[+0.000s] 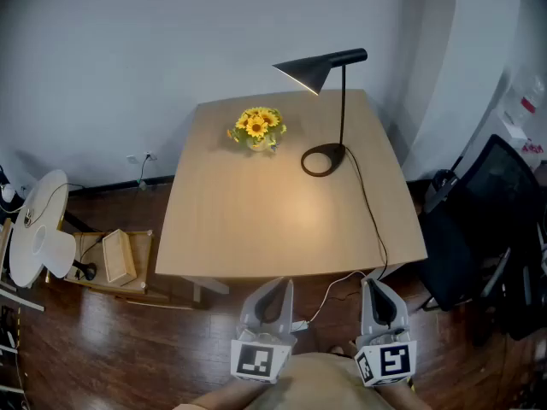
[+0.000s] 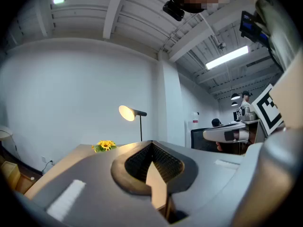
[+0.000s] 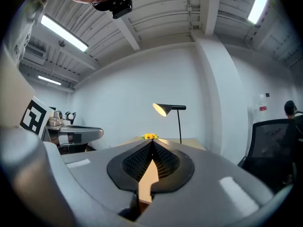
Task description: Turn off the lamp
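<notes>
A black desk lamp (image 1: pixel 329 67) stands lit at the far right of the wooden table (image 1: pixel 256 220), its ring base (image 1: pixel 323 159) on the tabletop and its cord (image 1: pixel 369 216) running over the near edge. The lamp (image 2: pixel 131 113) glows in the left gripper view, and the lamp (image 3: pixel 168 109) also shows lit in the right gripper view. My left gripper (image 1: pixel 272 290) and right gripper (image 1: pixel 376 289) hang side by side below the table's near edge, far from the lamp. Both are shut with nothing held.
A pot of yellow sunflowers (image 1: pixel 256 128) sits at the table's back, left of the lamp. A black office chair (image 1: pixel 487 220) stands to the right. On the floor at left are a white round object (image 1: pixel 38 229) and a wooden box (image 1: pixel 118 259).
</notes>
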`<state>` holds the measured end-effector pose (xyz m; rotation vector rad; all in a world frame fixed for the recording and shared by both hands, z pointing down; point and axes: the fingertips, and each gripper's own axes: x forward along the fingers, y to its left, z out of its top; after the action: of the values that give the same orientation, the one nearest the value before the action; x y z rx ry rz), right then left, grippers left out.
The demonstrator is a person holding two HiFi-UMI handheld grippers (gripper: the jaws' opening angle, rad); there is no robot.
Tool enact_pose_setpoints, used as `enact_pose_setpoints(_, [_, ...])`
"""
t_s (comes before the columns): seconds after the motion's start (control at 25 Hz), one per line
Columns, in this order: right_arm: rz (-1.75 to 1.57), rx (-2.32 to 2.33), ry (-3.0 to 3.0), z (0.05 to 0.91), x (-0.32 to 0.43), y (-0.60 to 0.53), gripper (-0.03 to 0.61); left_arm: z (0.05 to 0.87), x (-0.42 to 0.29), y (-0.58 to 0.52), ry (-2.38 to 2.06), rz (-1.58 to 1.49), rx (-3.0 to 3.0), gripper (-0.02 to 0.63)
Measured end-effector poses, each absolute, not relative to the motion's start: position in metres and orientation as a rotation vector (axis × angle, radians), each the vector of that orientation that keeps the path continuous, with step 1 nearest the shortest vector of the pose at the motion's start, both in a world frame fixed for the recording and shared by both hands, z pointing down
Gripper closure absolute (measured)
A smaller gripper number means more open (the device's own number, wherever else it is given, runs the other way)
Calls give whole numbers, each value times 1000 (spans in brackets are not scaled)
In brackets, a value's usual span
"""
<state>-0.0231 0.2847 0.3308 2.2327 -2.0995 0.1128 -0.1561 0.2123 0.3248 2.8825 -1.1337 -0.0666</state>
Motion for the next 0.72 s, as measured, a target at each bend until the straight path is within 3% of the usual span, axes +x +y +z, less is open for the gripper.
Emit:
enact_pose_setpoints(0.36, [93, 2266, -2045, 328, -51, 233, 578, 323, -180, 160, -1090, -96, 2921, 620])
enact_pose_setpoints(0.72, [80, 2199, -2109, 334, -12, 167, 578, 335, -148, 102, -1166, -53, 2887, 620])
